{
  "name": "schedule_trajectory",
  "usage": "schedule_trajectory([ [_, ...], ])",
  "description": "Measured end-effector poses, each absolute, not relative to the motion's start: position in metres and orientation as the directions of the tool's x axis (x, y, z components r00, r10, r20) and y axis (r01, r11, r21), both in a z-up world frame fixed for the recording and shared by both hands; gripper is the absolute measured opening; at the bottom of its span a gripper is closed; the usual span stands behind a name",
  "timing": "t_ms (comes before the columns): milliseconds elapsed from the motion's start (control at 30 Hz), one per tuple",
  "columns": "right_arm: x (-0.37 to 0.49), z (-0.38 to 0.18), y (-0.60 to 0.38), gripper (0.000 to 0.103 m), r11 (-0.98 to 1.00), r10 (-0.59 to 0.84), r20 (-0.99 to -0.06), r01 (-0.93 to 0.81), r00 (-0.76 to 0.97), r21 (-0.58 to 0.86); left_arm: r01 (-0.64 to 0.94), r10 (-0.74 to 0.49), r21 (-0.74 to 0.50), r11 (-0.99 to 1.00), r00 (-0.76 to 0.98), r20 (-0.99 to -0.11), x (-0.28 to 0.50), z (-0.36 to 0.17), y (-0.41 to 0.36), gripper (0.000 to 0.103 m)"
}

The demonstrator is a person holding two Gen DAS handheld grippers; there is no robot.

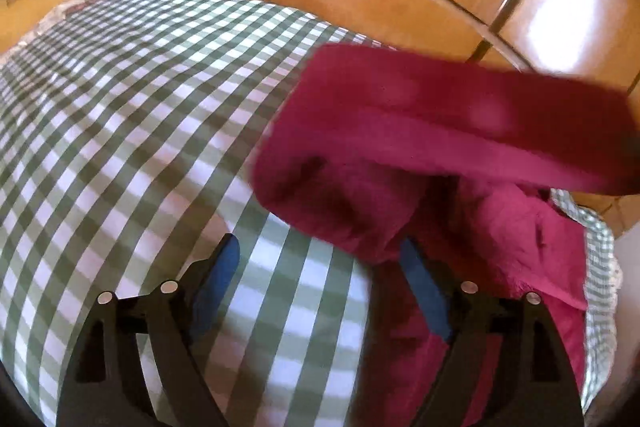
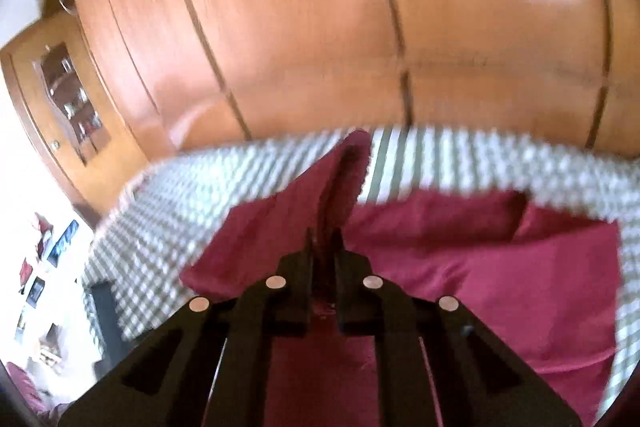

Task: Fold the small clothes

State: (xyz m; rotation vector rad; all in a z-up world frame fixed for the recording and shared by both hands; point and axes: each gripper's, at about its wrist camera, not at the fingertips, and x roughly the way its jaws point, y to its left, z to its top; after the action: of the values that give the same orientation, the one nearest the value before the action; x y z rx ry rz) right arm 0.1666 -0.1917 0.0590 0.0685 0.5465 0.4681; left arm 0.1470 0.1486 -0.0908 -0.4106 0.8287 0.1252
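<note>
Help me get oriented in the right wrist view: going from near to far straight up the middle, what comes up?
Right gripper, shut on a fold of the red cloth → checked tablecloth → wooden cabinet doors.

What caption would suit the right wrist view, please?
Right tool shut on a red cloth, lifting a fold above the checked tablecloth.

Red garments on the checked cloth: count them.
1 visible: the red garment lies on the checked cloth, one part lifted by the shut right gripper. More could hide beneath.
</note>
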Motion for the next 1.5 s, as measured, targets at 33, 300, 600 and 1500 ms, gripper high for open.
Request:
schedule_trajectory([
  [33, 0.162, 0.067, -0.204, 0.007, 0.899, 0.435, -0.460, -0.401, 0.774, 0.175, -0.272, -0.036, -0.290, 0.918, 0.668, -0.743, 0.152, -0.091, 0.145, 0.081],
  [300, 0.175, 0.022, -0.333, 0.007, 0.990, 0.135, -0.551, -0.088, 0.824, 0.110, -0.266, 0.027, -0.188, 0.945, 0.640, -0.768, 0.157, -0.097, 0.125, 0.062],
  [600, 0.194, -0.075, -0.385, 0.009, 0.975, 0.076, -0.690, 0.092, 0.720, 0.204, -0.194, 0.058, -0.083, 0.977, 0.625, -0.778, 0.147, -0.097, 0.096, 0.056],
  [1500, 0.197, -0.087, -0.333, 0.091, 0.999, 0.037, -0.664, -0.024, 0.746, 0.029, 0.033, -0.200, -0.261, 0.965, 0.737, -0.646, 0.171, -0.049, 0.067, 0.069],
])
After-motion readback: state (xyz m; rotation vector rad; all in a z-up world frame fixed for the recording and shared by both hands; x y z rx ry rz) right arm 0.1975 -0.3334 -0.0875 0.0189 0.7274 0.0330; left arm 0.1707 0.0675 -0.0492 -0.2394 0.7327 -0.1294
